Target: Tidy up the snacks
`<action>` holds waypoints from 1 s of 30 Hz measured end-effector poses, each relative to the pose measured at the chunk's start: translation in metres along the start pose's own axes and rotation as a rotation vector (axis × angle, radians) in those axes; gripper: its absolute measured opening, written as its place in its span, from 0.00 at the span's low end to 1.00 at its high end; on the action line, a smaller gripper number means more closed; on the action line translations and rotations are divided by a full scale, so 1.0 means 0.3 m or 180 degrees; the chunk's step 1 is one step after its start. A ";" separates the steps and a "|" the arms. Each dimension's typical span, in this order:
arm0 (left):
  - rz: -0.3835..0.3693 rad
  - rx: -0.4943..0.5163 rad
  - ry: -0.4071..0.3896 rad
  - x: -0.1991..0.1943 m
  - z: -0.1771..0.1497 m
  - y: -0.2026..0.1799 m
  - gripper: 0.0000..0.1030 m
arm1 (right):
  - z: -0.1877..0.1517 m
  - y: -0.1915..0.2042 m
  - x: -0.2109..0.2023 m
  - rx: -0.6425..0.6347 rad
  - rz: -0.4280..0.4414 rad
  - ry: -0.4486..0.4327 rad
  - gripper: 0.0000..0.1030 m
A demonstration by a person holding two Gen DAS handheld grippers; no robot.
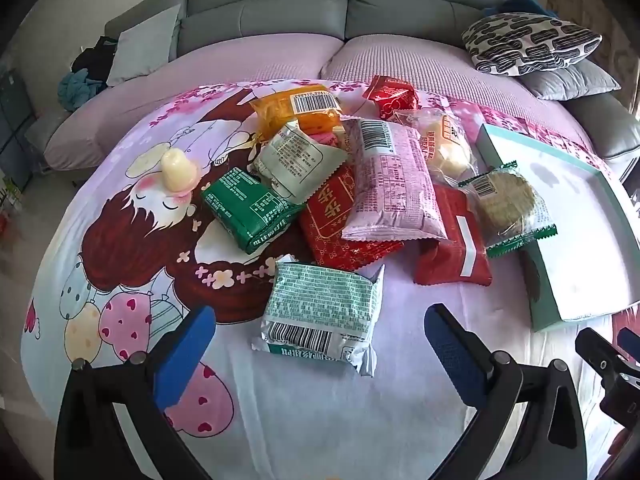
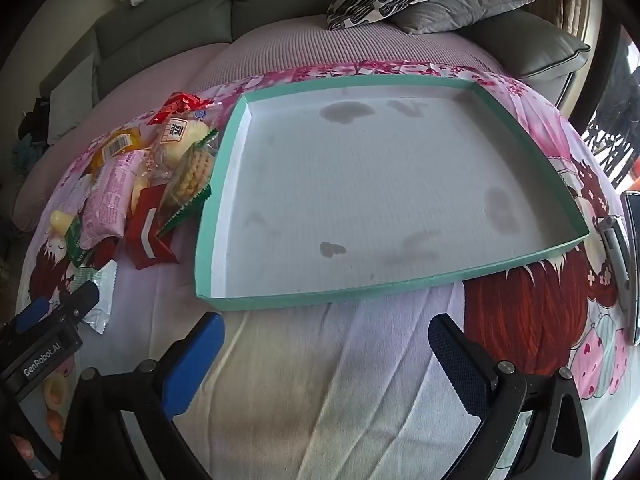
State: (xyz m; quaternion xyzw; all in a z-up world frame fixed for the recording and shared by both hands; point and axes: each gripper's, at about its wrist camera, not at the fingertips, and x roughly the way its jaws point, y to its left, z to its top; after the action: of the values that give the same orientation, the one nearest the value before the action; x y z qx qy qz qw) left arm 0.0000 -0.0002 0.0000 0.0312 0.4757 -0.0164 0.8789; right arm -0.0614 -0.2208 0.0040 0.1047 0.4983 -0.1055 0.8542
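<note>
A heap of snack packets lies on a cartoon-print cloth [image 1: 132, 216]. Nearest is a pale green packet [image 1: 320, 316], lying just ahead of my left gripper [image 1: 320, 344], whose blue pads stand open and empty. Behind it sit a dark green packet [image 1: 250, 210], a red packet [image 1: 340, 224], a pink packet [image 1: 394, 184], an orange packet [image 1: 298, 110] and a round biscuit pack [image 1: 506, 204]. A small jelly cup [image 1: 176, 170] stands apart at the left. My right gripper [image 2: 326, 346] is open and empty, just short of the shallow teal-rimmed tray [image 2: 400, 284], whose white floor is bare.
A grey sofa [image 1: 344, 4] with purple seat covers runs behind the cloth. A black-and-white patterned cushion [image 1: 528, 42] lies at its right end. A phone-like object [image 2: 632, 264] rests at the cloth's right edge. The snack heap [image 2: 160, 176] touches the tray's left side.
</note>
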 end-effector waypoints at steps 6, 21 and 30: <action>-0.0029 -0.0041 0.0015 0.001 0.000 0.006 1.00 | -0.001 -0.001 0.001 0.0003 -0.0007 0.0016 1.00; -0.0020 0.0023 0.0094 0.004 -0.001 0.000 1.00 | -0.004 -0.001 0.005 -0.0003 -0.0013 0.0030 1.00; -0.0099 -0.0005 0.0055 0.000 -0.001 0.004 1.00 | -0.008 -0.001 0.008 -0.0003 -0.0016 0.0033 1.00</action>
State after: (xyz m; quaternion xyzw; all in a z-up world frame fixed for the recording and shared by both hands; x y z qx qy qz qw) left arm -0.0002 0.0011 -0.0003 0.0232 0.4838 -0.0294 0.8744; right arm -0.0622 -0.2206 0.0008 0.1036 0.5030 -0.1069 0.8514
